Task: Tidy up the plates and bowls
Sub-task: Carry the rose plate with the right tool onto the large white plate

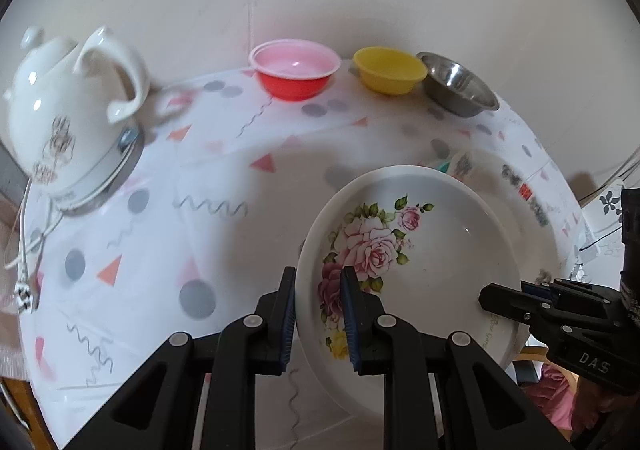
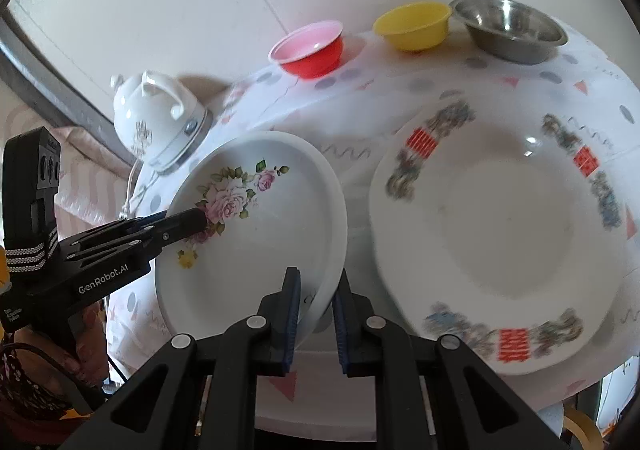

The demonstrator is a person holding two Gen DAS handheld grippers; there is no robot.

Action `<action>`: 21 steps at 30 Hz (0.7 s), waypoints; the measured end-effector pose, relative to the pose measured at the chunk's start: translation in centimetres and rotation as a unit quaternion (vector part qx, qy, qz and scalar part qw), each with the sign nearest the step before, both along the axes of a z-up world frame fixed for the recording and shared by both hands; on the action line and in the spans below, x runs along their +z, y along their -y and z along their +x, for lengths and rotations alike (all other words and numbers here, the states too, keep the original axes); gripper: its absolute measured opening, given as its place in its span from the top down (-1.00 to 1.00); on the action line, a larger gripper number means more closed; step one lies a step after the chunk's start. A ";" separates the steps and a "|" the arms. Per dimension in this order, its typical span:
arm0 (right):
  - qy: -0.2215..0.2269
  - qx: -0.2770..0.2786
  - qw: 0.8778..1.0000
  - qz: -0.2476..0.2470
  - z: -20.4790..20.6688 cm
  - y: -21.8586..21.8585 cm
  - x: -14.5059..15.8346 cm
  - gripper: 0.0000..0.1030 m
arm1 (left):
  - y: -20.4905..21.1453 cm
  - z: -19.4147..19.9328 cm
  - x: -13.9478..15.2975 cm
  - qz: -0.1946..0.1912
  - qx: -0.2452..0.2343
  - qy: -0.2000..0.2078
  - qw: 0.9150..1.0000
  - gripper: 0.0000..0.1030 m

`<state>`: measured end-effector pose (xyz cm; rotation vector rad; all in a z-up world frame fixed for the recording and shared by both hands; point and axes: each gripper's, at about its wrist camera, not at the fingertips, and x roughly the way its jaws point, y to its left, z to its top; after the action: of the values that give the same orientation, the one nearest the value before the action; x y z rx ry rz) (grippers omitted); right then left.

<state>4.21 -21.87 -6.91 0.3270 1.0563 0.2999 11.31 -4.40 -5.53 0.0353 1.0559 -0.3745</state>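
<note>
A white rose-patterned plate [image 1: 424, 250] is held up off the table, tilted, between both grippers. My left gripper [image 1: 318, 314] is shut on its left rim; it also shows in the right wrist view [image 2: 192, 221]. My right gripper [image 2: 316, 314] is shut on the plate's [image 2: 256, 234] right rim; it appears in the left wrist view [image 1: 504, 300]. A larger white plate with a red-and-grey border [image 2: 504, 226] lies flat on the table to the right. A pink-and-red bowl [image 1: 296, 73], a yellow bowl [image 1: 390, 69] and a steel bowl [image 1: 458, 89] stand in a row at the far edge.
A white ceramic kettle [image 1: 68, 117] on a metal base stands at the table's left, its cord [image 1: 24, 250] hanging off the edge. The table wears a patterned white cloth [image 1: 160, 234]. A wall rises right behind the bowls.
</note>
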 end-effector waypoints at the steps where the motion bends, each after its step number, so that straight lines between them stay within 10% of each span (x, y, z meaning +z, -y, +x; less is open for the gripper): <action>1: 0.003 -0.004 1.000 0.002 0.0 0.4 0.2 0.69 | 0.3 0.2 0.3 -0.001 -0.003 0.002 1.000 0.59; 21: 0.008 -0.107 0.994 0.001 -0.8 8.7 1.3 0.69 | 10.7 3.2 0.9 -0.012 -0.096 -0.005 0.995 0.59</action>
<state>3.42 -30.62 -5.60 0.4347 0.9962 0.1105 14.56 -15.07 -4.61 0.1149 1.0609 -0.5625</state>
